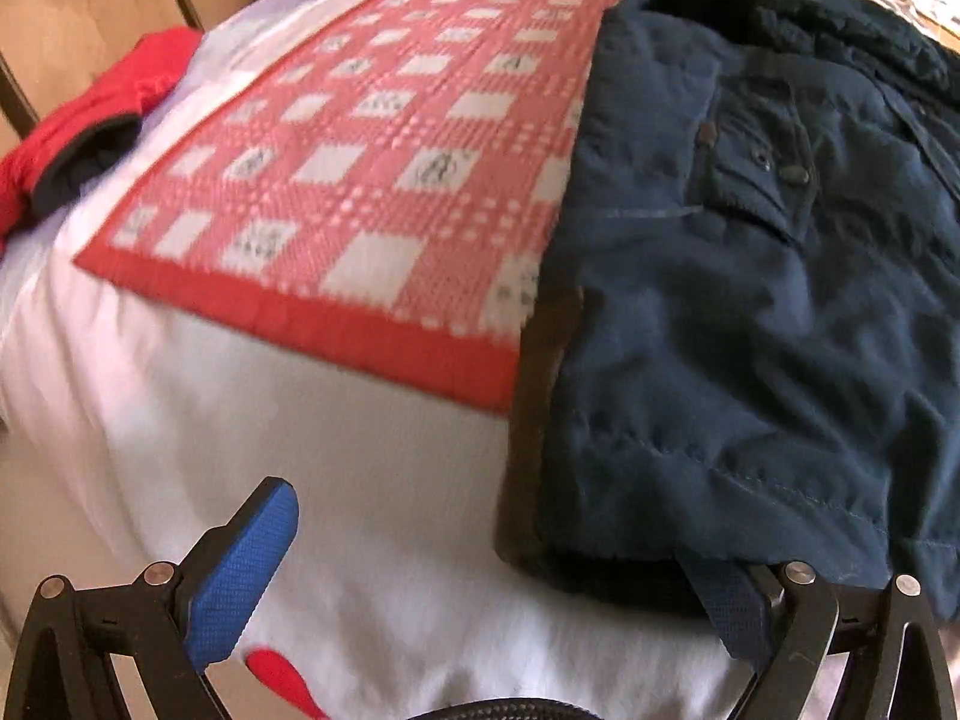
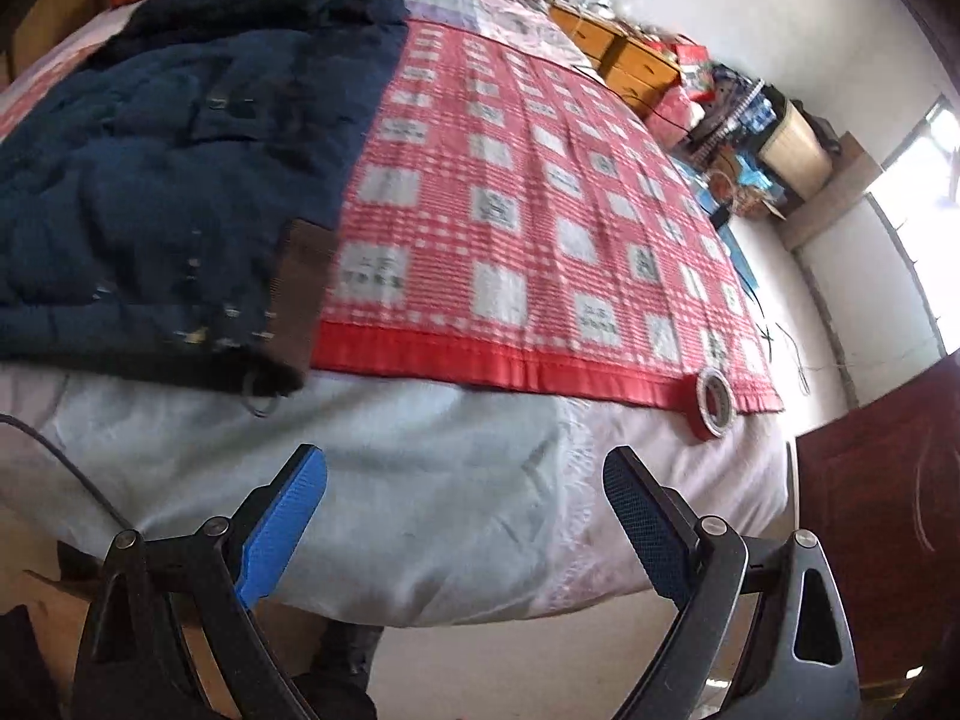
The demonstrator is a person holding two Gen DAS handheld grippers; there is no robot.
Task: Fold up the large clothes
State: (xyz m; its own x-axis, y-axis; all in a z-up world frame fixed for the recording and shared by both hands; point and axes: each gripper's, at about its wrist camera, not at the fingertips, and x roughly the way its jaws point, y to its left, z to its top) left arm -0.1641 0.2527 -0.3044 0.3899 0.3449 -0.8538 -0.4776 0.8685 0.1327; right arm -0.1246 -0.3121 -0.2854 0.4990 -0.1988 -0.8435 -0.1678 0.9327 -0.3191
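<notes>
Covering most of both views, the bed (image 2: 456,516) wears a pale sheet that hangs over its near edge. On top lies a red-and-white checked blanket (image 2: 540,198), its plain red hem running along that near edge. A navy padded coat (image 1: 750,300) lies flat across one side of the blanket, its bottom hem reaching the bed's near edge, a brown lining strip showing along its side and a buttoned flap pocket on its front. A red garment (image 1: 90,120) with a dark inside sits bunched at the bed's far left edge in the left wrist view. A roll of red tape (image 2: 714,405) rests at the blanket's near right corner. The left tongs (image 1: 486,588) stand wide apart, the right-hand finger tucked under the coat's hem. The right tongs (image 2: 465,516) are apart too, over bare sheet, clear of the coat.
</notes>
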